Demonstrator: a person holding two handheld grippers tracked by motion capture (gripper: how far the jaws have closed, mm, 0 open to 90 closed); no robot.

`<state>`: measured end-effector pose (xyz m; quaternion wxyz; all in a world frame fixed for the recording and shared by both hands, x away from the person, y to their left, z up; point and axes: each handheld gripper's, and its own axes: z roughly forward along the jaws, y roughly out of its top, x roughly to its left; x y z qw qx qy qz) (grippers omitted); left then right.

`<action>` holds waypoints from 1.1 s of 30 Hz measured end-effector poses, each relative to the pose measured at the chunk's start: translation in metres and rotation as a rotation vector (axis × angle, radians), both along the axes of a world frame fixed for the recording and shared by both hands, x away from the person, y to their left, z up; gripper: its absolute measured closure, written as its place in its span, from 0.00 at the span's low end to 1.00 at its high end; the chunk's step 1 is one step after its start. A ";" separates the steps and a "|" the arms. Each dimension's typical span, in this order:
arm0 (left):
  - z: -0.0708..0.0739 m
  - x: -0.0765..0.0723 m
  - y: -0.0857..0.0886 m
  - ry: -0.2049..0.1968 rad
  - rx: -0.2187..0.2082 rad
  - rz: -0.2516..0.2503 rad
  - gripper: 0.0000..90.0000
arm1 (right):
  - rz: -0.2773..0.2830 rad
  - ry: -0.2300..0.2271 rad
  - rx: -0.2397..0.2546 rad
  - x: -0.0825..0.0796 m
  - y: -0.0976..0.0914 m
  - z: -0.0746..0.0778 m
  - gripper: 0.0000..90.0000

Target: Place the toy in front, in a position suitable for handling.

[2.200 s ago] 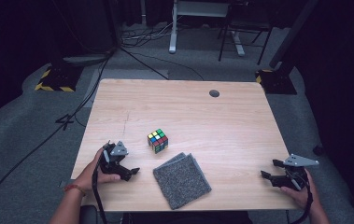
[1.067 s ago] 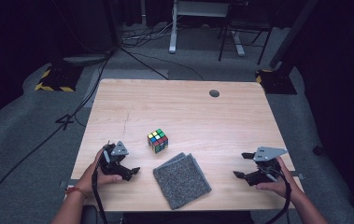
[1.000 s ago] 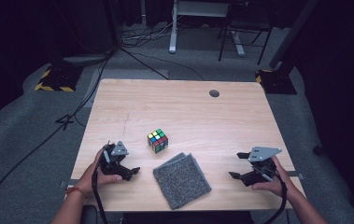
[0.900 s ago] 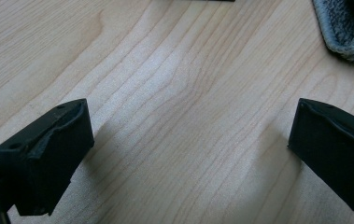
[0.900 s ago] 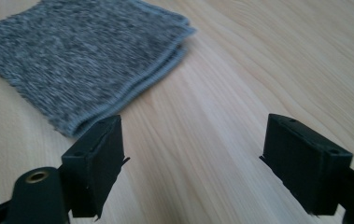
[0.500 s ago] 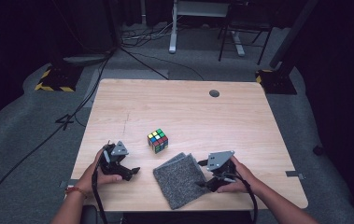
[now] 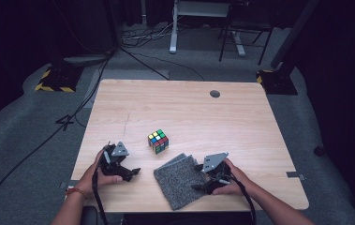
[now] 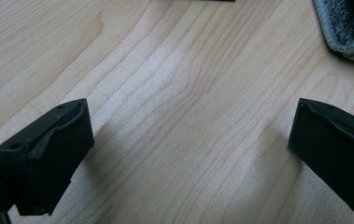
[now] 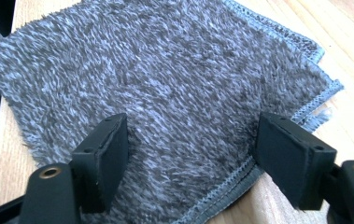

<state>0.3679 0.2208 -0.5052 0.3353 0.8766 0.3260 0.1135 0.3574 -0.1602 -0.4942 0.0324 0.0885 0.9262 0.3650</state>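
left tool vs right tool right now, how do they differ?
The left tool sits over bare table, near the left edge; the right tool sits over the grey cloth. Between the left tool's jaws lies only wood; the right tool's jaws straddle the cloth's near corner, one over its stitched hem, having just opened a little. Shared: both open, gripping nothing, each held low in a hand.
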 end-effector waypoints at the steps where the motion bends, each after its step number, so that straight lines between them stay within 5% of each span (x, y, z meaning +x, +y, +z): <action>1: 0.000 0.000 0.000 0.000 0.000 0.000 0.01 | 0.000 0.000 0.000 0.000 0.000 0.000 0.30; 16: 0.000 0.000 0.000 0.000 0.000 0.004 0.01 | -0.044 0.012 0.019 0.009 -0.023 -0.002 0.29; 29: 0.000 0.001 -0.006 0.005 0.001 0.016 0.00 | -0.167 0.015 0.010 0.018 -0.067 -0.001 0.29; 33: 0.000 0.004 -0.012 0.000 0.004 0.007 0.00 | -0.225 0.017 -0.018 0.029 -0.093 0.001 0.29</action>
